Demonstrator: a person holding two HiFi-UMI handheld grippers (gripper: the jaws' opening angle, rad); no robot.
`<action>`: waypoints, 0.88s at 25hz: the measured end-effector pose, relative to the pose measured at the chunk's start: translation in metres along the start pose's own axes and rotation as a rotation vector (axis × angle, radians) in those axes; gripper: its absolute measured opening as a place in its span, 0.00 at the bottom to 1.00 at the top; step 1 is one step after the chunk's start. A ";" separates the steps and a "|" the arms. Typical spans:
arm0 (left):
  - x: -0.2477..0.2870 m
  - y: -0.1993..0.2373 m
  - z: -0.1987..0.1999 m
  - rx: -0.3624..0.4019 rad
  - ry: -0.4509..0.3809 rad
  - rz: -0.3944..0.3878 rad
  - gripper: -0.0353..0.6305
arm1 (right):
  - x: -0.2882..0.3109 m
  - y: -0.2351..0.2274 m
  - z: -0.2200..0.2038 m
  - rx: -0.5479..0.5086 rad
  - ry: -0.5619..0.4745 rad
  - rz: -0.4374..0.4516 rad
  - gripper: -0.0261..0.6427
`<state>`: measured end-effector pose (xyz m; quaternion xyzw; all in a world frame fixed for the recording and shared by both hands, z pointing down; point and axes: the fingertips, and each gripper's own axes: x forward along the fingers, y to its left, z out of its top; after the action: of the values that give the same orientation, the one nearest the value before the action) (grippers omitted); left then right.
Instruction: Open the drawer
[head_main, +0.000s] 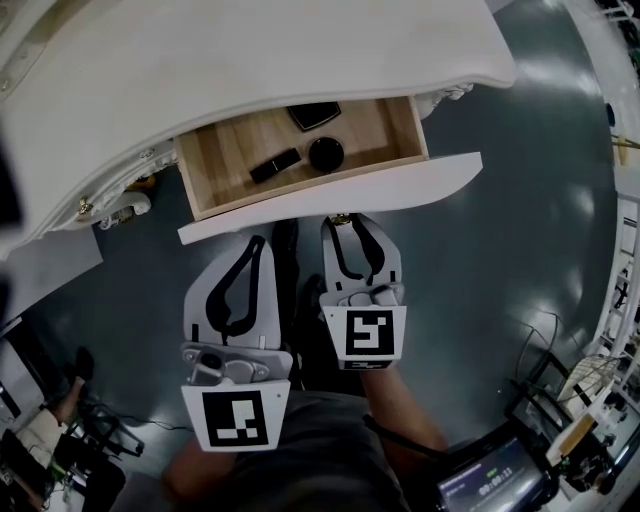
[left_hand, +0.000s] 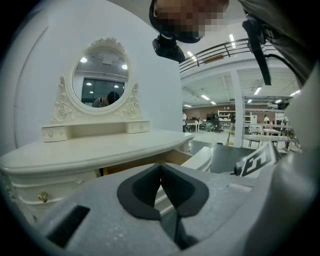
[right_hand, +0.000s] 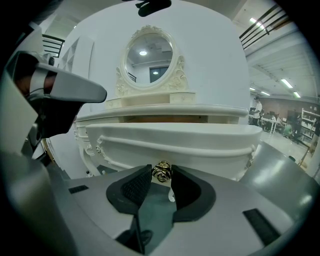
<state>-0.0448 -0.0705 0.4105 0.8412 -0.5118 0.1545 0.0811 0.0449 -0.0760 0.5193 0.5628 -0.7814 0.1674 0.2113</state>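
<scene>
Already the drawer stands well out from under the white dressing-table counter, its pale wooden floor open to the head view and carrying a flat black compact, a round black case and a slim black tube. The curved white drawer front juts toward the person over the dark floor. The right gripper is at the middle of that front, and its own view shows the small brass knob sitting between the two dark pads, which close on it from either side, so the gripper is pinching the knob. The left gripper hangs just beside it and a little nearer the person, its jaws pressed together at the tips with nothing between them and touching nothing. By my reading the pull is the step in hand and is at or near its end, since most of the drawer's inside already shows. What comes next probably calls for little: perhaps a short, straight draw toward the person, kept level so the drawer does not bind or slip its runners, then a spreading of the jaws to free the knob.
</scene>
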 end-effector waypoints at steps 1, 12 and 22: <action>0.000 0.000 0.001 0.000 -0.002 0.001 0.08 | 0.000 0.000 0.000 0.000 0.000 0.001 0.23; 0.004 -0.005 0.006 0.011 0.004 0.005 0.08 | -0.002 0.000 -0.006 0.007 0.005 0.015 0.23; -0.001 -0.012 0.007 0.010 -0.007 0.003 0.08 | -0.008 0.003 -0.007 0.000 0.003 0.020 0.23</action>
<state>-0.0334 -0.0658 0.4036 0.8414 -0.5125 0.1541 0.0746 0.0453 -0.0651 0.5216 0.5546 -0.7867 0.1703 0.2109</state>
